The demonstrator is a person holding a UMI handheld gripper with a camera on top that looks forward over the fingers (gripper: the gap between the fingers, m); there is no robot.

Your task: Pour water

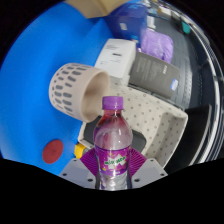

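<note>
A clear plastic bottle [113, 140] with a purple cap and a purple label stands upright between my fingers. My gripper [113, 168] is shut on the bottle, with the purple pads [88, 162] pressed against the label on both sides. A beige perforated cup [78, 87] lies tilted just beyond the bottle, its open mouth facing it. Both are over a blue table [35, 70].
A white tray [160, 125] sits right of the bottle. A grey ribbed box [152, 72], a white box [118, 57] and a purple package [155, 42] stand beyond. A red disc [53, 151] and a small yellow thing [79, 151] lie left of the fingers.
</note>
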